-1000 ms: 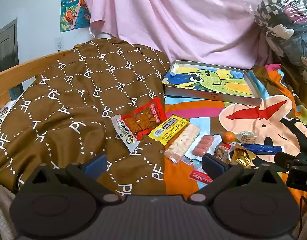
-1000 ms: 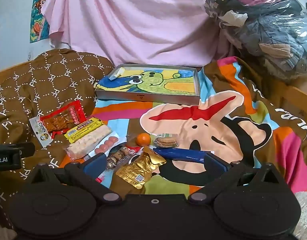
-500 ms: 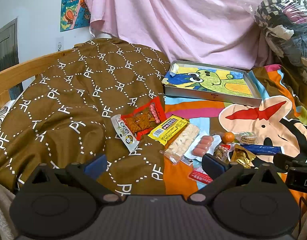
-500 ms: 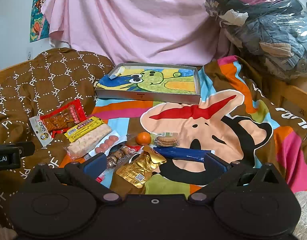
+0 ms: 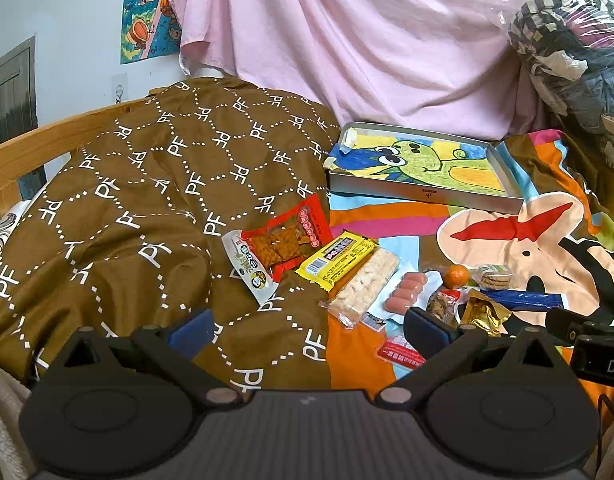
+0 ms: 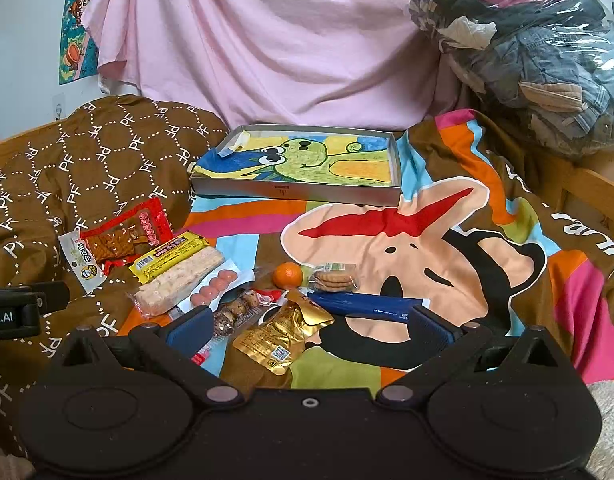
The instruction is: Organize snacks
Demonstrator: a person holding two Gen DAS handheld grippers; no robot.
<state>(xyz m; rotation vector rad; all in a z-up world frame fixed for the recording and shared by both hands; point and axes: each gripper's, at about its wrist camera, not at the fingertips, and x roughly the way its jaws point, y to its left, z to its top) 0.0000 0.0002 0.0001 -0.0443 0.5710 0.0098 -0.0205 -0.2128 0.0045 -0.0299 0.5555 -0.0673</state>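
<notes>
Two tongs: my left tongs (image 5: 307, 324) and right tongs (image 6: 307, 326) both hang with their blue-padded tips wide apart, holding nothing, low over the bed.
Step in hand: I judge nothing is sorted yet; I am about to make a first pick from the heap.
Snacks: a loose cluster lies on the bright cartoon bedspread (image 6: 447, 248) and the edge of the brown patterned quilt (image 5: 147, 208).
Nearest to right tongs: the crinkled gold foil pouch (image 6: 283, 334) lies between my spread tips, with the long dark-blue wrapped bar (image 6: 367, 306) just beyond it.
Nearest to left tongs: the small red-and-white sachet (image 5: 399, 352) sits just beside my right-hand tip; the clear pack of pale puffed bars (image 5: 365, 286) is a little further off.
Destination: the shallow grey box with the green cartoon drawing (image 6: 395, 196) stands well apart, at the far end; likely the place to fill.
Doing it well: I should come down flat over the pouch's middle and pinch the foil without catching the bedspread.
Risk: neighbouring packs overlap and may drag along.
</notes>
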